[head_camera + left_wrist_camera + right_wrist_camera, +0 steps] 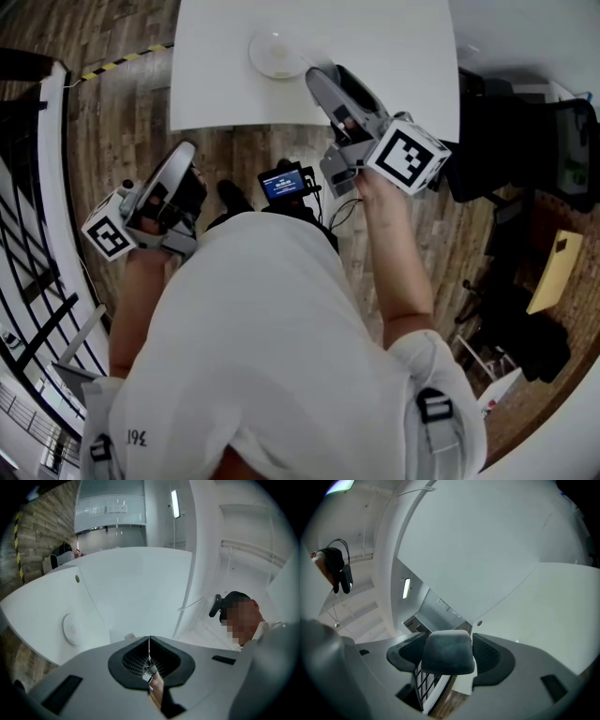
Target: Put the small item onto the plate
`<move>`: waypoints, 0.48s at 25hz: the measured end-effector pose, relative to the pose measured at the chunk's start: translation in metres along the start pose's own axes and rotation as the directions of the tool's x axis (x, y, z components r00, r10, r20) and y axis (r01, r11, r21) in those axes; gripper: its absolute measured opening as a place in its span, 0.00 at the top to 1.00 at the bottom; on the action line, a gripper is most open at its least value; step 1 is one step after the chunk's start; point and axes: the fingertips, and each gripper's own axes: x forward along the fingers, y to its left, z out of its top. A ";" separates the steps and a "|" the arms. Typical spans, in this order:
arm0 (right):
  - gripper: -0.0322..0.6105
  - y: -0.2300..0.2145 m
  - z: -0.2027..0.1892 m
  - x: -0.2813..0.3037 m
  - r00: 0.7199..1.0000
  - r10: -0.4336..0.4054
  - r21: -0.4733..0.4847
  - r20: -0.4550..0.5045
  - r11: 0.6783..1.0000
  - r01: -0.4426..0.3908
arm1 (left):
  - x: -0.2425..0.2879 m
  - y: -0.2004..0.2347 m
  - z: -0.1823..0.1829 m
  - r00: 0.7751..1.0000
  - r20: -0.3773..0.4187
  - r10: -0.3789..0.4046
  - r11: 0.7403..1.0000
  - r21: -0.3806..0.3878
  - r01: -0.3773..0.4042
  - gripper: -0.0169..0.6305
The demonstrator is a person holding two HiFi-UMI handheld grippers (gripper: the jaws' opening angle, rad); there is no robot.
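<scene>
A white plate (275, 53) lies on the white table (394, 56) near its front middle; in the left gripper view the plate (70, 629) shows at the left. My right gripper (316, 79) reaches over the table's front edge, its tips just right of the plate. It is shut on a small dark grey rounded block (449, 651), which shows only in the right gripper view. My left gripper (184, 153) hangs lower, over the wooden floor in front of the table. Its jaws meet, with nothing between them (149, 641).
A small device with a blue screen (284, 184) sits below the table edge between the grippers. A black chair (525, 131) stands at the table's right. A dark railing (37, 234) runs along the left, and yellow-black tape (122, 58) marks the floor.
</scene>
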 end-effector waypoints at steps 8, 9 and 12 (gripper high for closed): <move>0.46 -0.048 -0.024 0.039 0.984 -0.149 -0.176 -0.101 0.976 0.130 | -0.012 -0.002 0.018 0.999 0.034 0.021 0.999 0.023 -0.022 0.96; 0.46 -0.055 -0.028 0.045 0.979 -0.166 -0.200 -0.115 0.970 0.141 | -0.014 -0.001 0.021 0.999 0.040 0.024 0.999 0.027 -0.025 0.96; 0.46 -0.074 -0.038 0.060 0.966 -0.205 -0.267 -0.158 0.951 0.158 | -0.017 0.000 0.024 0.998 0.057 0.036 0.999 0.032 -0.038 0.96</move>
